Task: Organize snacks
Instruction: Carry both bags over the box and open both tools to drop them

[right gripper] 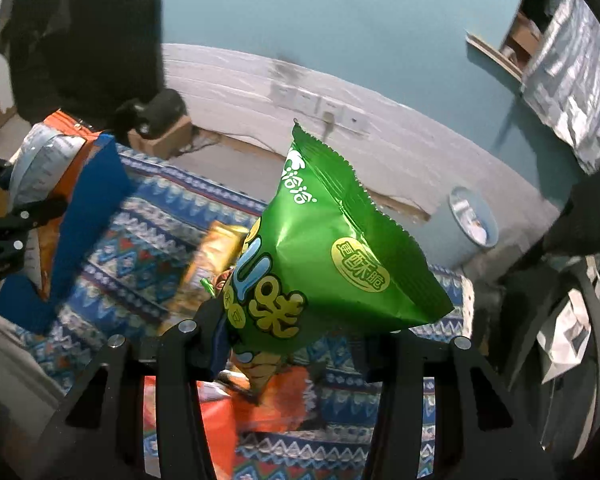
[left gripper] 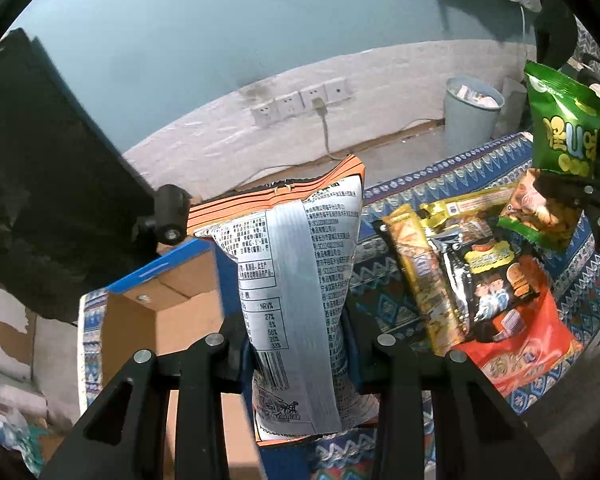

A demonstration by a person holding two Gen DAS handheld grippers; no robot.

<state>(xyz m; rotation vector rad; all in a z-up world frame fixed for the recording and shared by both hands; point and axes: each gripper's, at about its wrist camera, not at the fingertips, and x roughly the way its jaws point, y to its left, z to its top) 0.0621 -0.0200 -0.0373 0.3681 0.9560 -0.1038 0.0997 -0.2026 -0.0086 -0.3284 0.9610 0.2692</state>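
My left gripper (left gripper: 296, 354) is shut on a white snack bag with orange edges (left gripper: 296, 264), held upright with its printed back facing me, above an open cardboard box with blue outer walls (left gripper: 160, 320). My right gripper (right gripper: 296, 346) is shut on the lower end of a green snack bag (right gripper: 332, 260), lifted above the patterned cloth (right gripper: 140, 248). From the left wrist view the green bag (left gripper: 564, 120) hangs at the far right. On the cloth lie a gold packet (left gripper: 420, 280), a black packet (left gripper: 488, 292) and a red packet (left gripper: 528, 344).
A grey waste bin (left gripper: 472, 108) stands on the floor by the wall, below a row of wall sockets (left gripper: 300, 100) with a cable plugged in. A large black panel (left gripper: 40, 160) on a clamp rises just left of the box. Clutter lies on the floor at the lower left.
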